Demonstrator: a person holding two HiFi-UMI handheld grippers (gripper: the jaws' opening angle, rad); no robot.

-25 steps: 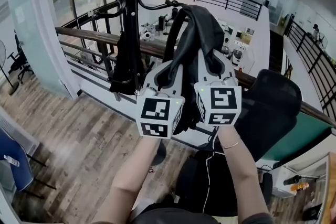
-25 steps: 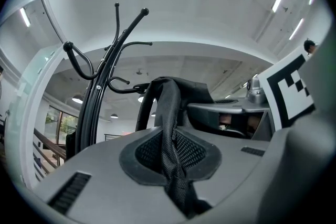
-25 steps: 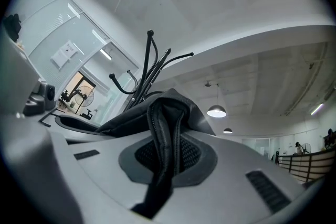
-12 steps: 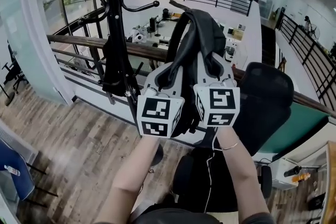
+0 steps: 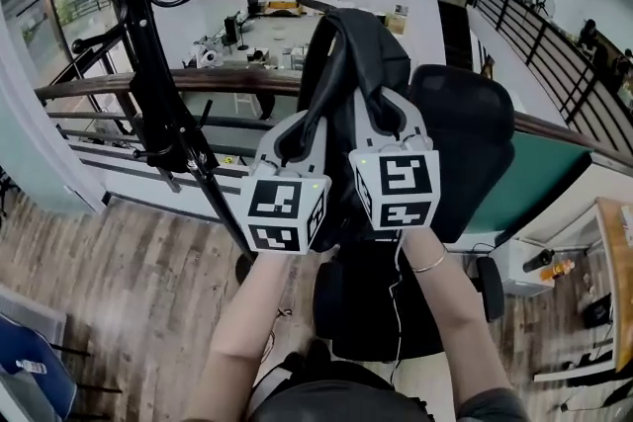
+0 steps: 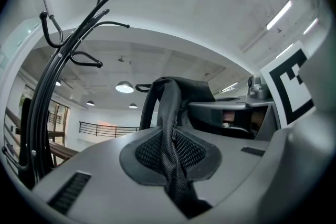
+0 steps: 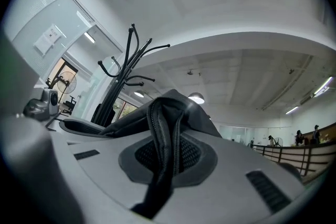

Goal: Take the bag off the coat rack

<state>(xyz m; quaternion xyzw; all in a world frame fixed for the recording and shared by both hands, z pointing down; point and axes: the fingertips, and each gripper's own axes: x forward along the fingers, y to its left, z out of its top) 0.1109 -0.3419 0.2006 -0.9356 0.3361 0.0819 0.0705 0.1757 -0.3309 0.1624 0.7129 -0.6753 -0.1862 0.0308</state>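
The black bag (image 5: pixel 358 49) hangs from both grippers in the head view, off the black coat rack (image 5: pixel 148 74), which stands apart at its left. My left gripper (image 5: pixel 295 133) is shut on one black strap (image 6: pixel 171 134), pinched between its grey pads. My right gripper (image 5: pixel 390 119) is shut on a folded strap with a zip edge (image 7: pixel 164 144). The rack's curved hooks (image 6: pixel 73 44) show bare at the left of the left gripper view. They also rise behind the bag as hooks (image 7: pixel 128 65) in the right gripper view.
A black office chair (image 5: pixel 470 128) stands right behind the bag. A wooden handrail (image 5: pixel 119 84) with a railing runs across behind the rack, over a lower office floor. A desk edge (image 5: pixel 618 252) is at the far right. Wood flooring (image 5: pixel 119 282) lies below.
Both grippers, still shut on the straps, have carried the bag rightward away from the rack. The rack now sits farther left in the head view, and the chair is behind the bag.
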